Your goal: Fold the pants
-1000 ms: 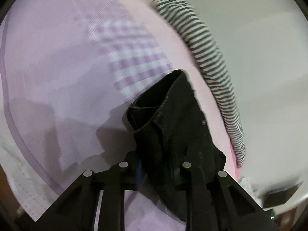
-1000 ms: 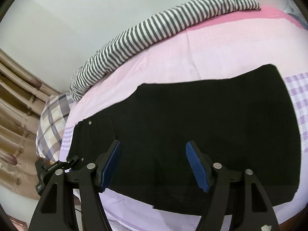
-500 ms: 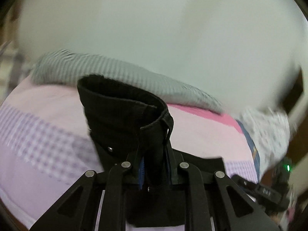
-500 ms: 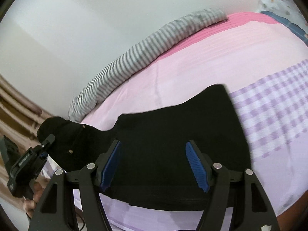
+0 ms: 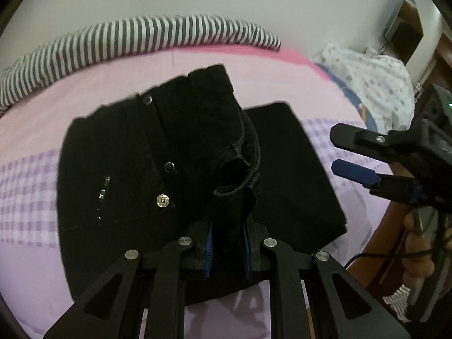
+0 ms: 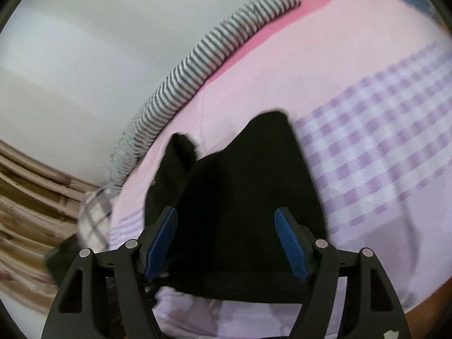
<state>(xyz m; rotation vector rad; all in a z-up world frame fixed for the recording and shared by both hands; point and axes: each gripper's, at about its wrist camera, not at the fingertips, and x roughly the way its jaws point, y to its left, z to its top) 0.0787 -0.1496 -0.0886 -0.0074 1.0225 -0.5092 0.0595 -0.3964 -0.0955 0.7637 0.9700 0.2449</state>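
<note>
Black denim pants [image 5: 180, 169], lying half-folded on the pink-and-lilac checked bedsheet [image 5: 282, 70]: left gripper [image 5: 227, 243] clamping bunched waistband, right gripper [image 6: 226, 243] hovering agape, empty; waistband risking slipping, top layer landing crooked.

The left wrist view looks steeply down along its claw [image 5: 227, 250], close over the black denim pants [image 5: 118, 152] on the pink-and-lilac bed [image 5: 282, 76]. The right wrist view looks from the bed's edge, lower. Both share the pants [image 6: 243, 197] and the grey-striped bolster [image 5: 135, 36] [image 6: 197, 59].
</note>
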